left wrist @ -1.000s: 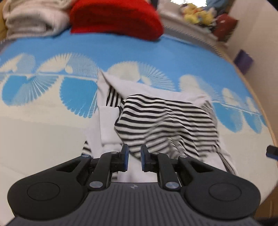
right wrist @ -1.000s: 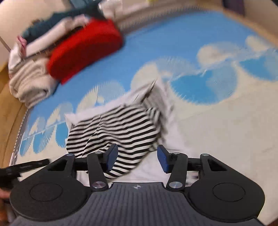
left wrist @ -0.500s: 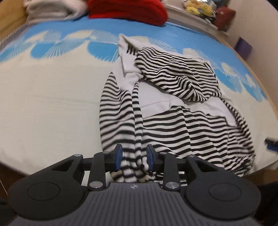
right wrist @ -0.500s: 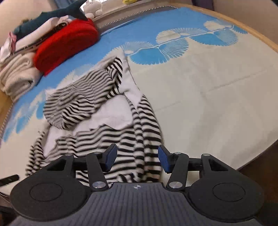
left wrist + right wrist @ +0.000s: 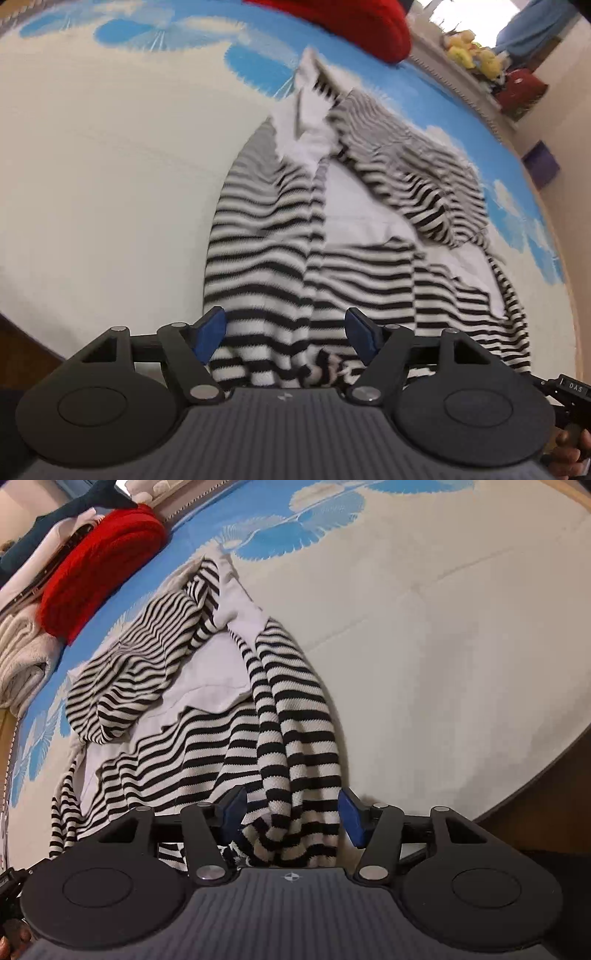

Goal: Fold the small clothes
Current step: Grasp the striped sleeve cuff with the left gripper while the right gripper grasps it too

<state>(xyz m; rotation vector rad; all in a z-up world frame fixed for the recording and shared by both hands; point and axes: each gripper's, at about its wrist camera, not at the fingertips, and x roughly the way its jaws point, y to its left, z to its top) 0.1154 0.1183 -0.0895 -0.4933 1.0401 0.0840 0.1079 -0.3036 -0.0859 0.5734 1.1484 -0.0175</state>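
- My left claw (image 5: 284,334) camera sits low at the bed's near edge, facing across the striped garment (image 5: 314,236) toward the red cushion (image 5: 343,22).
- My right claw (image 5: 291,814) camera looks from the same near edge, close over that garment (image 5: 207,709), cushion (image 5: 99,568) far left.

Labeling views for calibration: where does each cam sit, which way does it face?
Left wrist: on the left gripper, at the table's near edge, facing across the striped top toward the red pile; shows its open fingers, and a hand lower right.
Right wrist: on the right gripper, same edge, facing the top's hem; fingers open.
Shared: top, red pile, blue-patterned cloth.
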